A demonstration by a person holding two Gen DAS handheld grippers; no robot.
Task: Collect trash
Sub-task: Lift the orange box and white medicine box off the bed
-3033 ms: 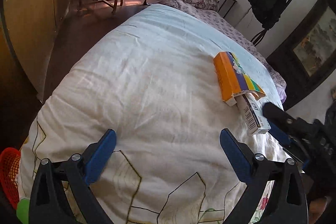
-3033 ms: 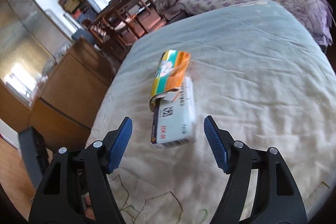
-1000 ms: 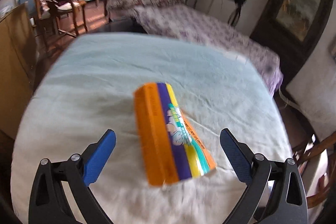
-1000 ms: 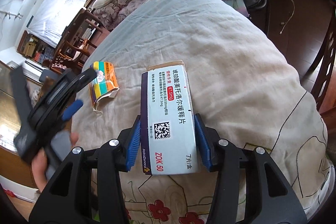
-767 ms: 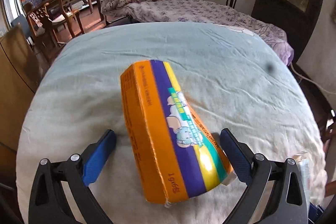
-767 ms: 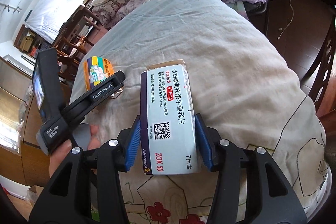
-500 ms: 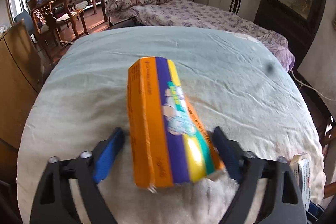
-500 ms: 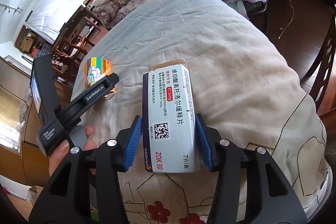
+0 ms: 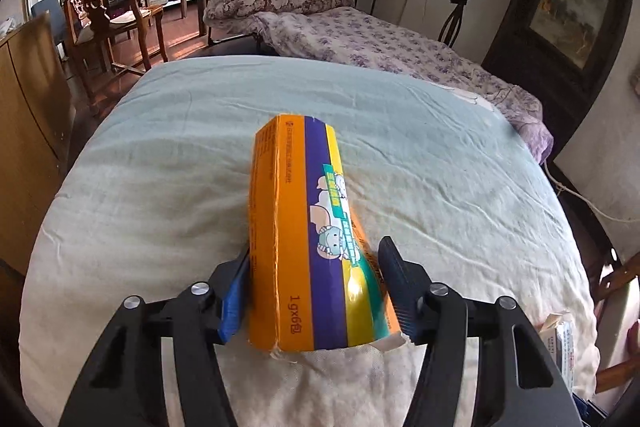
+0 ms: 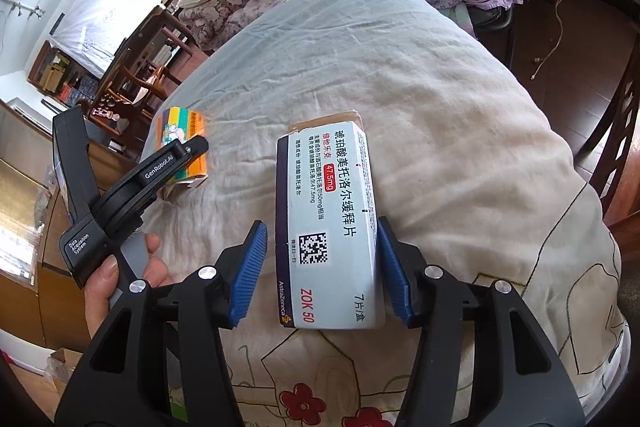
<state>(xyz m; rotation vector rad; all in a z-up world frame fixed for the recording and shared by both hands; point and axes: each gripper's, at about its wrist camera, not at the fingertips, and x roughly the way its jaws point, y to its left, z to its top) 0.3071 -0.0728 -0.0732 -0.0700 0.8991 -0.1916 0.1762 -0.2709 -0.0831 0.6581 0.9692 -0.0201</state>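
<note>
An orange, purple and yellow carton [image 9: 288, 227] lies on the pale quilt [image 9: 160, 187]. My left gripper [image 9: 316, 287] straddles its near end, jaws closing, and both blue pads [image 9: 236, 291] touch its sides. The right wrist view shows the same carton [image 10: 180, 131] under the left gripper's fingers [image 10: 176, 155], held by a hand [image 10: 132, 267]. A white medicine box [image 10: 328, 219] rests on the quilt between my right gripper's [image 10: 320, 267] jaws, which are opening. A gap shows at its left pad [image 10: 248, 267]. The white box's end [image 9: 560, 339] peeks in at the left view's lower right.
A second bed with a purple floral cover [image 9: 380, 43] and pillow stands beyond. There is a wooden chair [image 9: 116, 19] and table at the far left, and a wooden cabinet [image 9: 24, 115] along the left side. A dark chair [image 10: 616, 131] and a white cable [image 10: 556, 27] on the floor sit to the right.
The left jaws have come in from wide apart onto the carton's sides. The right jaws have eased off the white box, leaving a gap at the left pad.
</note>
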